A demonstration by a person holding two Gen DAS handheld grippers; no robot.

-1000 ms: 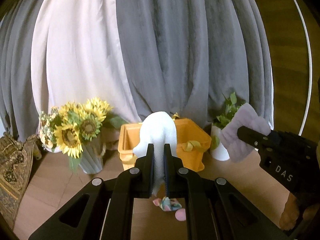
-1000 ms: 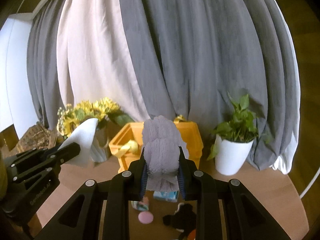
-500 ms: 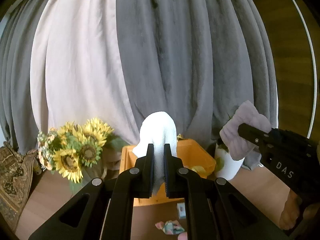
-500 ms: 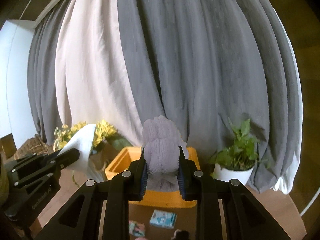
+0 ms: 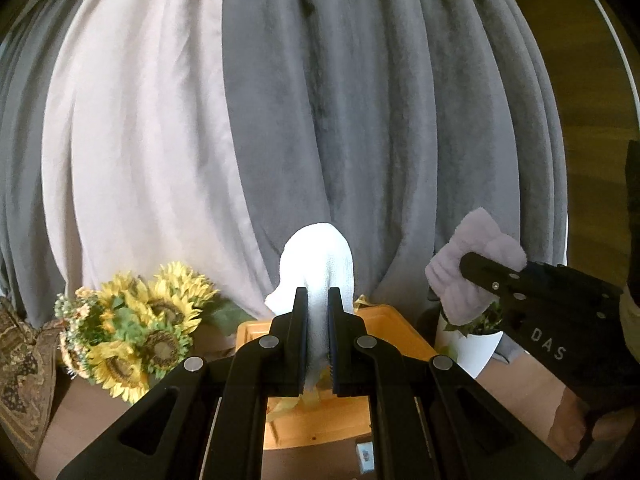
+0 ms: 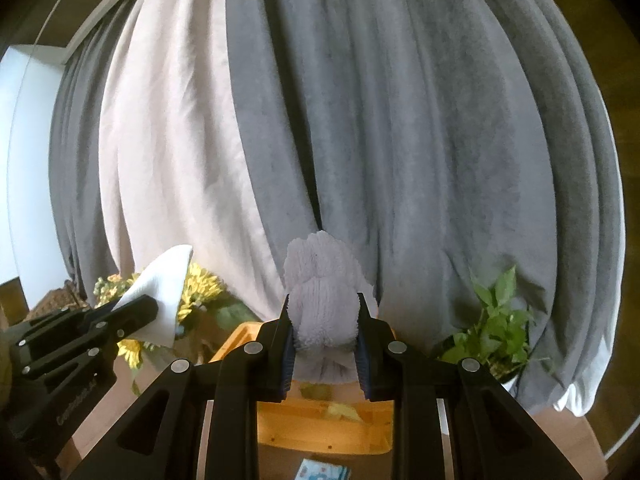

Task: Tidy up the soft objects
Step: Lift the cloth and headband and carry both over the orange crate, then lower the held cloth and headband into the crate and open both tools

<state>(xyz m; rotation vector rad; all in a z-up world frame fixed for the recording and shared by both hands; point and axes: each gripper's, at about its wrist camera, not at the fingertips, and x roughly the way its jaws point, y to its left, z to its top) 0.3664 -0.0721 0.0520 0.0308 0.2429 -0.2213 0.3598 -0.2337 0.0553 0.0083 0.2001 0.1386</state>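
My left gripper point(image 5: 318, 300) is shut on a white cloth point(image 5: 320, 264) and holds it above the orange bin point(image 5: 384, 324). My right gripper point(image 6: 323, 304) is shut on a fluffy lavender cloth point(image 6: 322, 300), also held above the orange bin point(image 6: 320, 428). A yellow item lies inside the bin point(image 6: 340, 410). The right gripper with the lavender cloth point(image 5: 472, 276) shows at the right of the left wrist view. The left gripper with the white cloth point(image 6: 160, 292) shows at the left of the right wrist view.
Sunflowers in a vase point(image 5: 132, 336) stand left of the bin. A white pot with a green plant point(image 6: 496, 332) stands right of it. Grey and white curtains point(image 5: 320, 100) hang behind. A small printed packet point(image 6: 320, 472) lies on the wooden table in front of the bin.
Both grippers have moved forward and up, closer to the orange bin, still holding their cloths. The small items on the table have dropped out of view.
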